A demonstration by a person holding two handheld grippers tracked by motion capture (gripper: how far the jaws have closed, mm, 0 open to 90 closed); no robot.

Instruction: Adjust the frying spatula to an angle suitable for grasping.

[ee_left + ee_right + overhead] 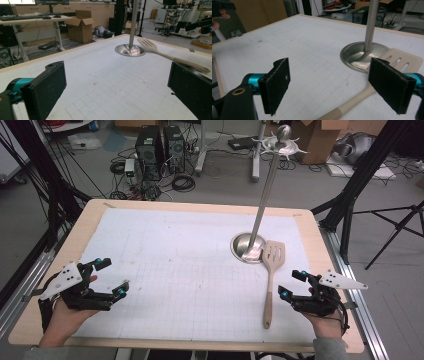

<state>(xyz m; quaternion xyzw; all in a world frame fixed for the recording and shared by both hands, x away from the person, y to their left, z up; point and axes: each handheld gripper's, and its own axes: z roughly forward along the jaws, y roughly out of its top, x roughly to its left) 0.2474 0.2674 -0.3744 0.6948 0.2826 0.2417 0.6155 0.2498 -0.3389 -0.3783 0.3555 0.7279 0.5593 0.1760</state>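
Both jaws gape wide, nothing held: the right hand-held gripper [292, 284] sits just beside the wooden spatula [271, 279] (blade touching the metal stand [248, 247]), the left hand-held gripper [114, 277] well apart on the worktop [90, 217].

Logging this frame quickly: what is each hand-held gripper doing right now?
Left hand-held gripper: open, holding nothing.
Right hand-held gripper: open, holding nothing, beside the wooden spatula.
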